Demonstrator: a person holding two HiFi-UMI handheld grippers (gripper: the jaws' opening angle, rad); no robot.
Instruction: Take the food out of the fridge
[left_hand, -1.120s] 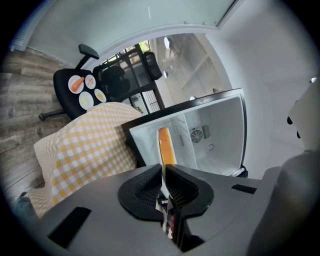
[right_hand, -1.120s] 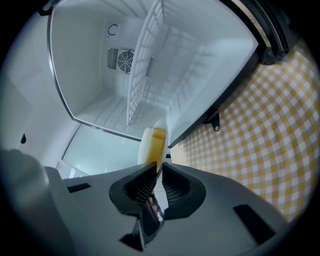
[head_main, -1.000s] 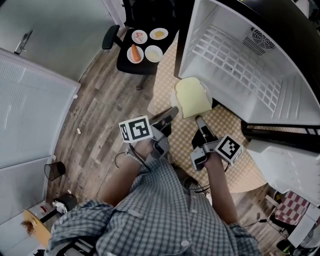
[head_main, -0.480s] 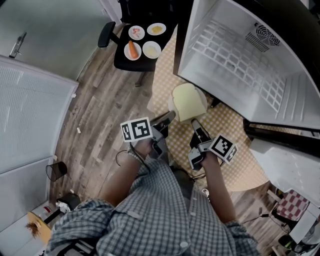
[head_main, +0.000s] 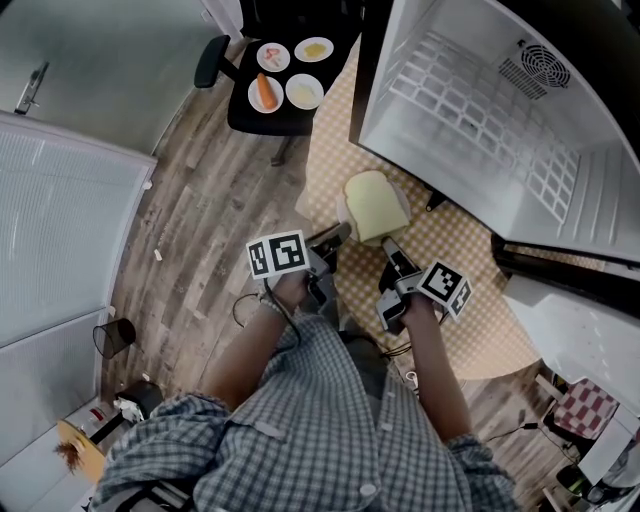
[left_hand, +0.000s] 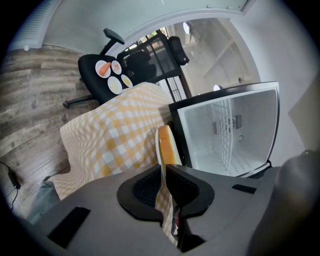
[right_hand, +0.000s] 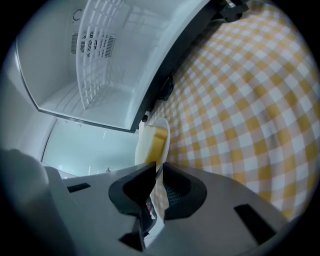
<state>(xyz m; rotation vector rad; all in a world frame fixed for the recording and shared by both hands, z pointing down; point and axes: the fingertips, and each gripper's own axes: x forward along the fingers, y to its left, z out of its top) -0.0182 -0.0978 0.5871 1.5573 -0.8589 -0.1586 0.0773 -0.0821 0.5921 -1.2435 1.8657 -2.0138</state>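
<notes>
A pale yellow slice of bread (head_main: 375, 205) hangs over the checked cloth (head_main: 440, 265), just outside the open white fridge (head_main: 480, 110). My left gripper (head_main: 336, 236) pinches its near left edge and my right gripper (head_main: 389, 244) its near right edge, both shut on it. Seen edge-on, the bread (left_hand: 166, 145) rises from the shut jaws of the left gripper (left_hand: 164, 167). The right gripper (right_hand: 159, 167) clamps the bread (right_hand: 152, 145) the same way. Nothing but a wire shelf (head_main: 470, 110) shows inside the fridge.
A black office chair (head_main: 270, 105) stands at the far left of the cloth with three white plates; one holds a carrot (head_main: 266, 90). Wooden floor (head_main: 190, 250) lies to the left, with a small bin (head_main: 110, 337). The fridge door (head_main: 580, 320) hangs open at right.
Both grippers and the bread have drawn back a little from the fridge opening toward the person. The grip on the bread is unchanged.
</notes>
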